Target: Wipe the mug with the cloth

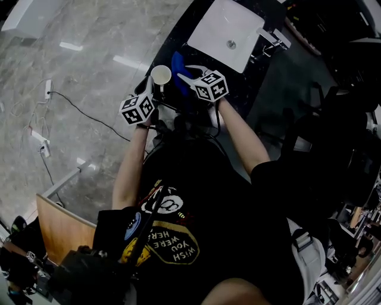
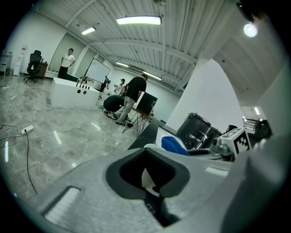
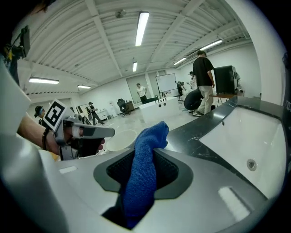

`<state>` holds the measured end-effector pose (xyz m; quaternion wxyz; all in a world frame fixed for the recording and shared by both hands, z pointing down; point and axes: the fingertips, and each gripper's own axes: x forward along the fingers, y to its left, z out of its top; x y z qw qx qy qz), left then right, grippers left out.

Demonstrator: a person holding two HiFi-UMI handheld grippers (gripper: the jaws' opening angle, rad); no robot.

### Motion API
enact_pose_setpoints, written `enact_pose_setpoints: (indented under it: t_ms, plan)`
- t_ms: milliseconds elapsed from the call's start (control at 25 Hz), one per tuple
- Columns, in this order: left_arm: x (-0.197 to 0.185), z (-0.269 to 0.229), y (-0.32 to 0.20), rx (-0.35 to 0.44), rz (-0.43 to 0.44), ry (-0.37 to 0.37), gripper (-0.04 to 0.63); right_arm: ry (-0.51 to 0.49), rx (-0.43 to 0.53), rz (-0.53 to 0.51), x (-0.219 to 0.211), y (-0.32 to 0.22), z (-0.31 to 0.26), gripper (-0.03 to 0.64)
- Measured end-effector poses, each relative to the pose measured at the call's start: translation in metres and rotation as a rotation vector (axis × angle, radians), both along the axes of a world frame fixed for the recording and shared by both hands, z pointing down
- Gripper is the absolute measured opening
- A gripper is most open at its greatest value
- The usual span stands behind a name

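In the head view the white mug [image 1: 161,75] is held up over the dark counter's left end, and my left gripper [image 1: 153,90] grips it from below. The left gripper view shows a white part of the mug [image 2: 148,179] pinched between the jaws. My right gripper [image 1: 186,75] is just right of the mug, shut on the blue cloth [image 1: 177,64]. In the right gripper view the cloth [image 3: 142,168] stands up from between the jaws, with the mug's rim [image 3: 119,138] close behind it to the left. Cloth and mug look very near; I cannot tell whether they touch.
A white sink basin [image 1: 221,18] is set into the dark counter [image 1: 256,77] ahead on the right, with a faucet [image 1: 271,37] at its right side. Grey marble floor [image 1: 77,65] with a cable lies to the left. People stand far off in the room [image 2: 132,98].
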<state>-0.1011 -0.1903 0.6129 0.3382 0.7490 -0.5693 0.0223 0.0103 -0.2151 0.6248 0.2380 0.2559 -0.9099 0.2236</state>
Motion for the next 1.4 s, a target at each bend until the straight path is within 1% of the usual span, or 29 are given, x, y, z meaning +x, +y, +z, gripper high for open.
enact_pose_setpoints:
  t_ms: [120,200,240,280,320,400,480,600,680,840,960,1000,1040,1160,1240,1320,1400]
  plan:
    - [0.001,0.0,0.001,0.001,-0.004,-0.001,0.005,0.034,-0.017,-0.08,-0.007,0.029,0.009,0.124]
    - [0.002,0.0,0.001,0.004,-0.011,0.002,0.005,0.041,-0.032,-0.138,-0.008,0.057,0.012,0.124]
    - [0.001,0.0,0.002,0.005,-0.013,0.004,0.005,0.042,-0.039,-0.151,-0.006,0.067,0.013,0.124]
    - [0.001,0.0,0.002,0.005,-0.013,0.006,0.005,0.038,-0.046,-0.14,-0.002,0.071,0.013,0.125]
    - [0.001,0.001,0.002,0.004,-0.01,0.007,0.005,0.026,-0.051,-0.107,0.003,0.069,0.012,0.124]
    - [0.003,0.001,0.003,0.003,0.001,0.006,0.005,-0.01,-0.053,-0.019,0.013,0.049,0.006,0.124]
    - [0.004,0.001,0.003,0.003,0.008,0.005,0.005,-0.024,-0.03,0.025,0.015,0.025,-0.004,0.124]
    - [0.004,0.001,0.003,0.003,0.006,0.003,0.005,-0.005,-0.005,0.012,0.006,0.002,-0.01,0.124]
    - [0.004,0.001,0.004,0.003,0.002,0.007,0.005,0.019,-0.014,-0.027,-0.003,0.005,-0.005,0.124]
    - [0.004,0.0,0.003,0.007,0.0,0.014,0.005,0.015,-0.043,-0.088,-0.008,0.045,-0.005,0.124]
    - [0.003,0.0,0.002,0.01,-0.004,0.018,0.005,0.028,-0.062,-0.167,-0.008,0.082,-0.001,0.124]
    - [0.004,0.0,0.002,0.009,-0.003,0.021,0.005,0.028,-0.061,-0.17,-0.005,0.087,0.0,0.124]
    - [0.004,0.001,0.002,0.007,0.001,0.027,0.005,0.02,-0.059,-0.147,0.0,0.084,-0.001,0.124]
    - [0.004,0.001,0.001,0.003,0.022,0.04,0.005,-0.02,-0.048,-0.008,0.016,0.043,-0.009,0.124]
    - [0.004,0.001,0.0,0.003,0.029,0.03,0.005,-0.016,-0.043,0.034,0.018,0.017,-0.009,0.124]
    - [0.004,0.001,0.0,0.003,0.022,0.029,0.005,0.018,-0.061,0.007,0.01,0.012,0.003,0.125]
    - [0.004,0.002,0.001,0.003,0.014,0.032,0.005,0.043,-0.091,-0.053,-0.001,0.034,0.016,0.124]
